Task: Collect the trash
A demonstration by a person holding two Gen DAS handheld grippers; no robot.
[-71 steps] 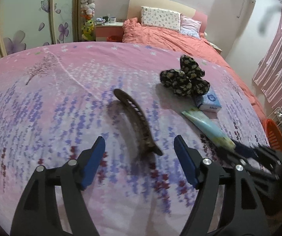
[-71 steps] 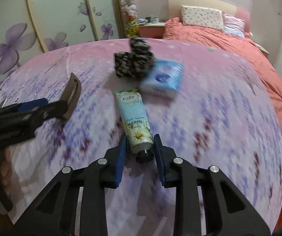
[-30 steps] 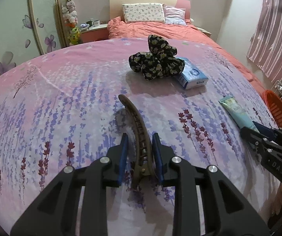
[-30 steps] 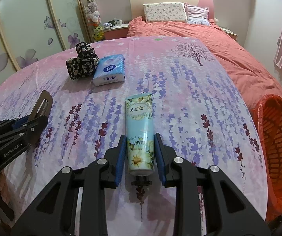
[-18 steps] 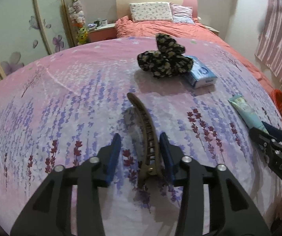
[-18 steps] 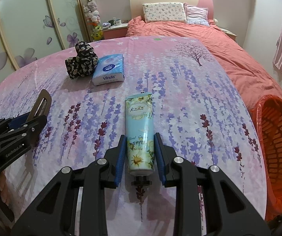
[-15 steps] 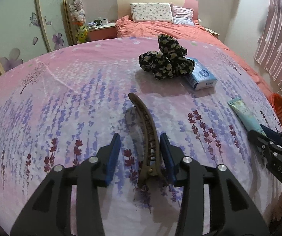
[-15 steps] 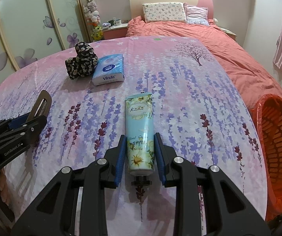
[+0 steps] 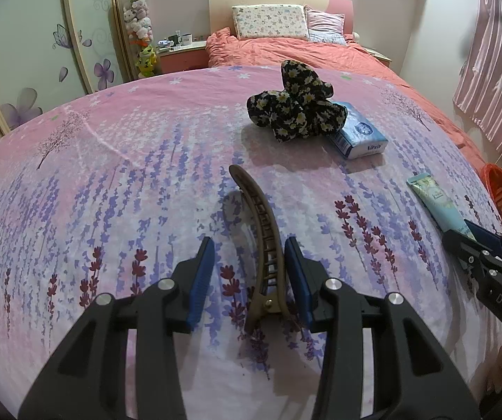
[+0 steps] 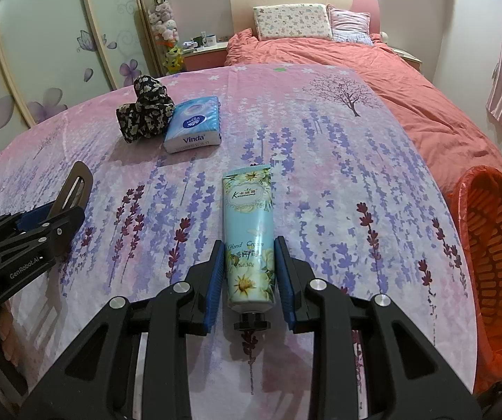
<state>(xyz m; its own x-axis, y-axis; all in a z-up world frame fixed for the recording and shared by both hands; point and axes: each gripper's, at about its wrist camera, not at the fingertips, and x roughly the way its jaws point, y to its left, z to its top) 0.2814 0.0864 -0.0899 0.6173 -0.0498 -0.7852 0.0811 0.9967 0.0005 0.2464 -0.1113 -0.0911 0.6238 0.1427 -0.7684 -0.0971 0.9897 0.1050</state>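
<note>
Brown plastic is seen first in the left wrist view: a long curved hair clip point(image 9: 263, 241) lies on the lavender-print bed cover point(image 9: 110, 189), its long axis running away from the camera, hinge end nearest, tip pointing towards the far floral scrunchie point(image 9: 294, 113). The left gripper point(image 9: 249, 273) straddles the hinge end with its fingers point(image 9: 200, 278) partly open; a clear gap is visible on the left side, while the right pad sits just beside the clip. Nothing is gripped here. A blue tissue pack point(image 9: 359, 136) rests against the scrunchie.

From the right wrist view, a pale blue hand cream tube point(image 10: 249, 241) is seen lying along the gripper's line, black cap nearest, crimped end pointing towards the far bed. The right gripper point(image 10: 249, 276) has its fingers point(image 10: 215, 280) closed against both sides of the tube's lower body, so a hold is judged to be made, though the tube rests on the cover. An orange basket point(image 10: 496, 245) stands off the bed's right edge.

The step in hand is judged to be pick-up of the tube, not yet lifted. Next, a lift and a carry rightwards over the basket rim would be called for, then a release. The clip would need a fresh closing of the left fingers across its narrow width.
</note>
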